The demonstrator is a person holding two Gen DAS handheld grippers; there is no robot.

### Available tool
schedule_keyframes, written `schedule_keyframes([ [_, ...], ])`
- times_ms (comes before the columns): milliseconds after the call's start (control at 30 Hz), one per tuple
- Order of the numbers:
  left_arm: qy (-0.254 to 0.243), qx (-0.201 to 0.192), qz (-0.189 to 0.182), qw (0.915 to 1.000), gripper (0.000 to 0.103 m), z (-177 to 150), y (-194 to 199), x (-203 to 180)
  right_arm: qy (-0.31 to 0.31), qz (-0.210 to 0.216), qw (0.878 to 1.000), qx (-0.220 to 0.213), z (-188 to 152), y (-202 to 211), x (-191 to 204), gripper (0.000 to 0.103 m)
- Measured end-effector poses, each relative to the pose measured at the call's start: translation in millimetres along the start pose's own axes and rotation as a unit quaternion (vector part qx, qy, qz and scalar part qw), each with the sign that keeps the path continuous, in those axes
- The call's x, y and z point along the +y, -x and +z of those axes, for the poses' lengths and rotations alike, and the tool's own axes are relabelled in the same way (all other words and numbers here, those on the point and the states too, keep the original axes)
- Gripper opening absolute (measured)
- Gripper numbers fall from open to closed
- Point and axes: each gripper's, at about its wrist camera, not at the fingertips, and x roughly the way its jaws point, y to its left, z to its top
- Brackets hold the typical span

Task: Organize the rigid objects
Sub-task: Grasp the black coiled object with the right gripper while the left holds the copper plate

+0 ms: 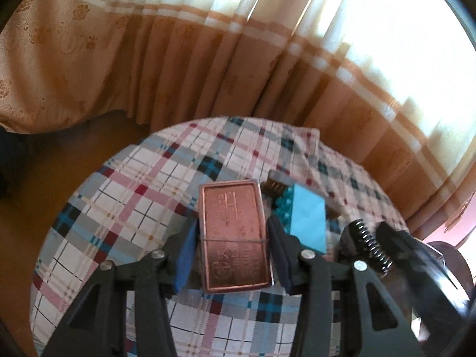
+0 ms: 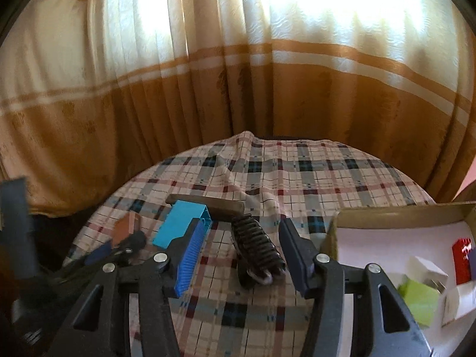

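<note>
On the round table with the plaid cloth [image 2: 297, 172], the sorting looks partly done. The cardboard box [image 2: 386, 217] at the right edge already holds 4 or so small packets (1 red, 1 lime green, the others white), while several pieces are left on the cloth: a turquoise block [image 1: 308, 217], a dark brown bar [image 2: 208, 203] lying behind it, and a black spring hand-grip [image 2: 257, 244].

The left gripper [image 1: 232, 238] is clamped on a copper-coloured metal case [image 1: 235, 235], a pad pressing each long side. The case is held above the cloth near the table's middle, just left of the turquoise block. Its long axis runs straight away from the tool, toward the curtain [image 1: 178, 74], with the embossed flat face turned up and a thin seam crossing it near the bottom. I judge it is meant for the box, which lies off to the right.

The right gripper [image 2: 238, 255] stands open around the spring hand-grip: the coils sit between the jaws with a clear gap on both sides, so nothing is gripped there yet. That exerciser's long axis also runs roughly away from the tool, tilted a little leftward at the far end.
</note>
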Motion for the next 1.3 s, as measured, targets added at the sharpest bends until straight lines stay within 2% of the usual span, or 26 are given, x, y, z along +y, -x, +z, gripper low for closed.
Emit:
schedule_keyframes([
  [167,0.011,-0.012,-0.004,0.9998,0.046,2.5,1.1,2.4,0.003,-0.018,0.999,0.037,-2.5,-27.3,4.4,0.056],
  [233,0.007,-0.016,-0.001,0.9999,0.046,2.7,0.9,-0.6,0.009,-0.021,0.999,0.039,-2.6,-31.0,7.5,0.056],
  [367,0.010,-0.016,-0.003,0.9998,0.046,3.6,-0.5,-0.6,0.017,-0.050,0.997,0.058,-5.9,-47.7,10.2,0.056],
  [467,0.010,-0.016,-0.003,0.9998,0.046,3.5,1.3,1.7,0.000,-0.035,0.995,0.099,-13.4,-65.5,5.2,0.056],
  [567,0.012,-0.013,-0.003,0.9998,0.046,4.4,0.2,2.6,0.005,-0.036,0.995,0.093,-15.0,-63.9,6.7,0.050],
  [600,0.013,-0.012,-0.004,0.9998,0.046,4.3,0.9,3.9,-0.001,-0.035,0.995,0.090,-15.4,-61.5,4.3,0.038],
  [633,0.014,-0.013,-0.005,0.9998,0.046,4.7,0.7,4.1,-0.004,-0.034,0.995,0.089,-16.1,-60.2,3.6,0.035],
  [767,0.015,-0.016,-0.006,0.9998,0.046,4.2,2.2,4.9,-0.021,0.006,0.997,0.073,-21.9,-42.0,1.1,0.034],
  [900,0.016,-0.021,-0.007,0.9996,0.046,4.4,3.1,4.5,-0.035,0.029,0.999,0.012,-27.7,-11.0,4.1,0.034],
  [1033,0.019,-0.027,-0.010,0.9994,0.046,5.1,4.7,5.6,-0.053,0.044,0.997,-0.017,-31.5,10.1,0.0,0.034],
  [1300,0.002,-0.046,-0.008,0.9989,0.046,2.5,18.3,-2.6,-0.046,0.047,0.998,-0.024,-38.5,42.4,-5.7,0.034],
])
